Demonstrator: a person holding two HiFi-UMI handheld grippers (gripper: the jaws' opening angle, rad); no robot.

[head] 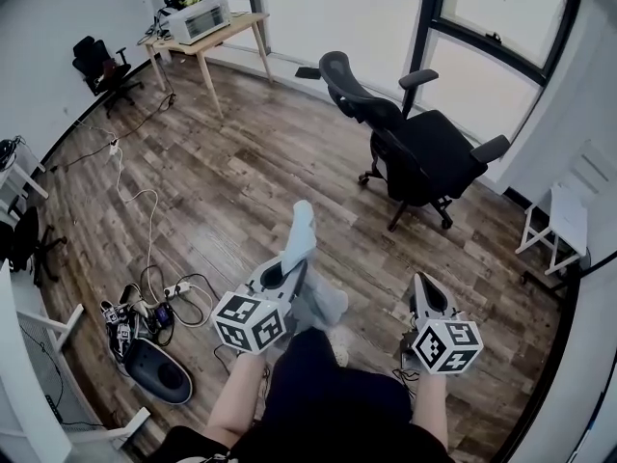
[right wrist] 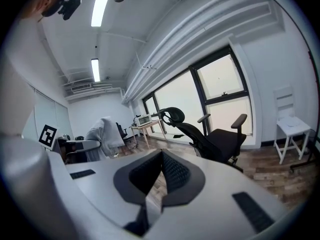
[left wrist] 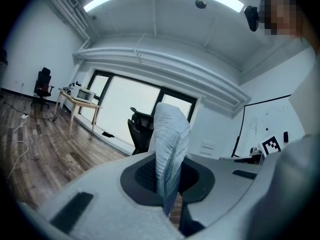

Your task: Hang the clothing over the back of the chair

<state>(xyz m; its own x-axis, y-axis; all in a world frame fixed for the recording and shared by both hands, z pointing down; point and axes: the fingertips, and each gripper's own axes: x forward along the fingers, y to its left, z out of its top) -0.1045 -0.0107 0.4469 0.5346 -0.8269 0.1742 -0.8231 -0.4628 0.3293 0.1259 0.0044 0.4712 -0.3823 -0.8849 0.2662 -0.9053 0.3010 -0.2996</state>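
Note:
A light grey-blue garment [head: 301, 234] stands up out of my left gripper [head: 287, 272], and its lower part hangs beside my legs. In the left gripper view the jaws are shut on the garment [left wrist: 170, 144], which hides part of the black office chair [left wrist: 138, 130] by the window. That chair [head: 415, 148] stands on the wood floor ahead and to the right, well apart from both grippers. My right gripper [head: 425, 295] is held low at the right. In the right gripper view its fingertips [right wrist: 162, 156] meet with nothing between them, the chair [right wrist: 210, 136] beyond.
A wooden table [head: 207, 32] with a white box on it stands at the far wall. Cables and a power strip [head: 145, 268] lie on the floor at the left. A white folding chair [head: 564, 220] stands at the right wall, and a second black chair [head: 101, 66] at the far left.

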